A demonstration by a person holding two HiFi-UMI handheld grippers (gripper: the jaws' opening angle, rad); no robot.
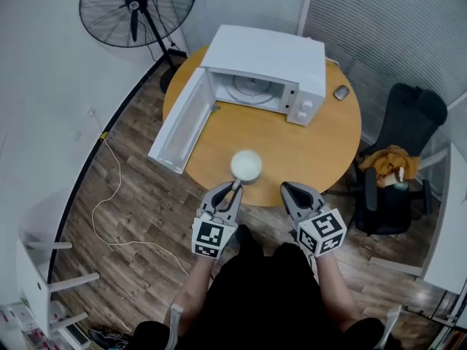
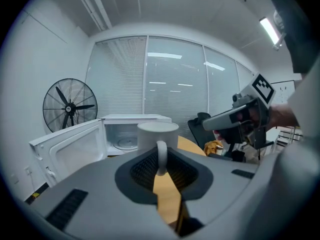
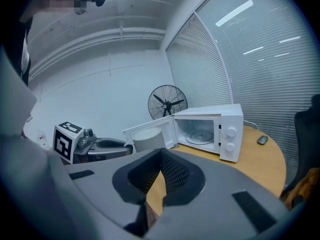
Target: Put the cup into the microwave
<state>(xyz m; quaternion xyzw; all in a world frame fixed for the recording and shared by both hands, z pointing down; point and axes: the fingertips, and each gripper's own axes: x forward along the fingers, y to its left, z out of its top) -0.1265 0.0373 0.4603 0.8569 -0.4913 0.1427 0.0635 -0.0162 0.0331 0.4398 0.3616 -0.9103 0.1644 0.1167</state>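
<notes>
Between the left jaws: the cup's handle (image 2: pixel 161 159) stands upright in the gap, and the left gripper (image 1: pixel 235 187) is clamped on it, one pad on either side.
Just beyond the left jaw tips: the white cup (image 1: pixel 246 165) stands upright with its long axis vertical and its open mouth up.
Handle direction: straight back toward the left gripper, on the side of the cup away from the microwave.
Below the cup: the round wooden table (image 1: pixel 306 152), near its closer edge; I cannot tell whether the cup's base touches it.
Ahead of the left jaws, well apart: the white microwave (image 1: pixel 277 57) has its open cavity facing the cup and a glass turntable (image 1: pixel 249 87) inside.
Left of that line: the microwave door (image 1: pixel 179 122), swung fully open.
Right gripper (image 1: pixel 287 187): its jaws are together at the tips with nothing between them; it is beside the left gripper and apart from the cup.
Ahead of the right jaws: the cup lies to their left and the microwave further on.
</notes>
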